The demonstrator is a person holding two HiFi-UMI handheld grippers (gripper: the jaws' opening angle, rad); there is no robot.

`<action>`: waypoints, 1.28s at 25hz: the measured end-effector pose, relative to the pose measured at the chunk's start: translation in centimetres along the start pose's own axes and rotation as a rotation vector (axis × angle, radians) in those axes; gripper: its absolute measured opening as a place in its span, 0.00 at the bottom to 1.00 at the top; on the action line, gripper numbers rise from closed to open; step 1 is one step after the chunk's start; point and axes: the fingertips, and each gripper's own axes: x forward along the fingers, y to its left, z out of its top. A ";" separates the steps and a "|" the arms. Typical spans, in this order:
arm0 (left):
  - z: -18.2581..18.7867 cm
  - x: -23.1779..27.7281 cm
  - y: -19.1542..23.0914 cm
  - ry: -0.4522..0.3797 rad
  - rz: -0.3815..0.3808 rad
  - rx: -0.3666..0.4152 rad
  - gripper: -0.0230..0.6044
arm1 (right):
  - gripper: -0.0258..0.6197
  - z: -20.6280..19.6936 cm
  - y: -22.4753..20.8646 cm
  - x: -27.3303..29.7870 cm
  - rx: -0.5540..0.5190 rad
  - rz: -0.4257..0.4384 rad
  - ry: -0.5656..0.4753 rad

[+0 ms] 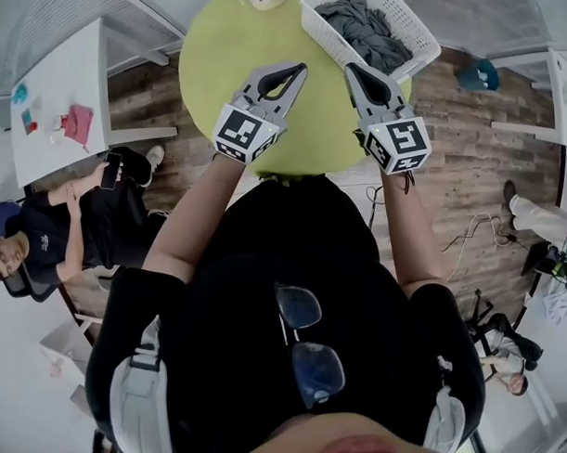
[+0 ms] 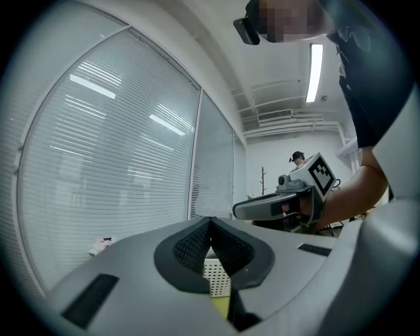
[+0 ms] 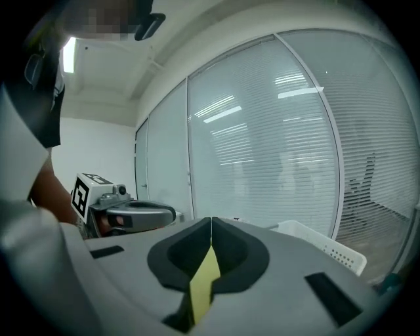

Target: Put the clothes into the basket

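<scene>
In the basket [image 1: 414,29], grey clothes [image 1: 365,29]

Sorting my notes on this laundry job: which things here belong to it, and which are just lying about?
Belongs to the job: white basket; grey clothes lying in it; left gripper and right gripper, both shut and empty; green table bearing the basket.

Lying about: white side table; pink item on it; teal stool.

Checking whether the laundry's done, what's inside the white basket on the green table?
Crumpled dark grey clothes lie inside the white basket, filling much of it. Anything beneath them is covered, and the basket's far end is cut off by the picture's edge.
</scene>
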 end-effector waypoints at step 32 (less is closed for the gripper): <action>-0.8 -10.1 -8.8 -0.005 -0.183 0.009 0.04 | 0.08 -1.7 13.9 -8.0 -0.007 0.034 -0.077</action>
